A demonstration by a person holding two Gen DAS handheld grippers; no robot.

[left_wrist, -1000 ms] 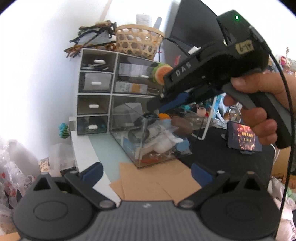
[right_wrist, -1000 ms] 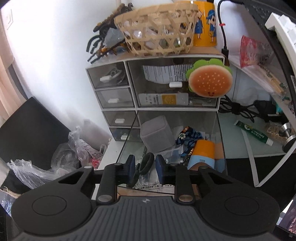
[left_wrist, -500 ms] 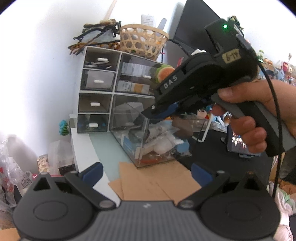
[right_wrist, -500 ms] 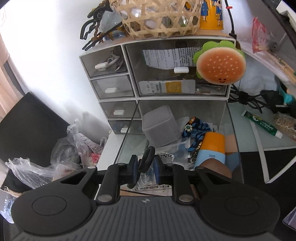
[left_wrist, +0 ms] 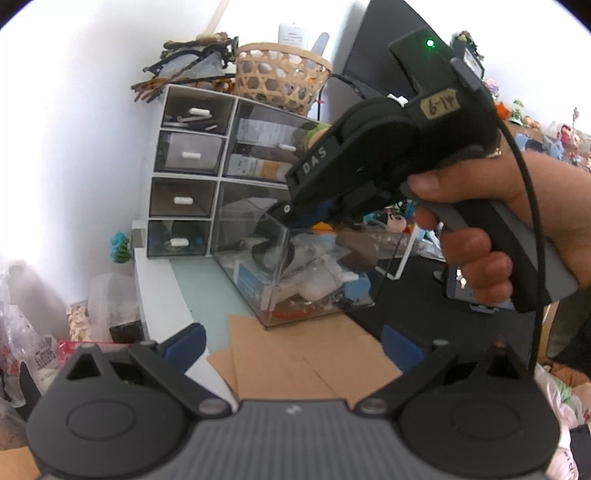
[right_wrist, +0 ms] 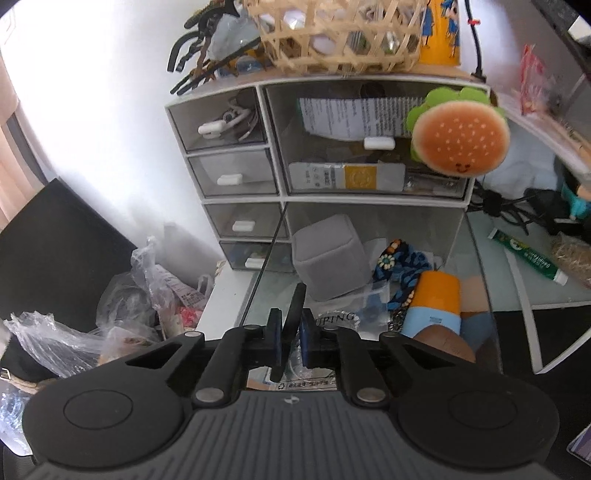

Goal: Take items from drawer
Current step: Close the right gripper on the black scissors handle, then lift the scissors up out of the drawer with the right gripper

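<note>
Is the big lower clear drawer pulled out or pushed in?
Pulled out: the clear drawer juts forward from the organizer, with the right gripper over it.

Clear drawer (right_wrist: 476,240) pulled open, cluttered; black ring (right_wrist: 295,308) upright, edge-on, above contents.

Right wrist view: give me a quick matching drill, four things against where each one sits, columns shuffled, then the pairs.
Things
1. woven bamboo basket
2. plush orange hamburger
3. grey square box
4. flat black ring

Places
A. inside the pulled-out clear drawer
B. between the pads of the right gripper
C. on top of the white drawer cabinet
D. at the right end of the cabinet's upper wide drawer

Pairs: 1-C, 2-D, 3-A, 4-B
</note>
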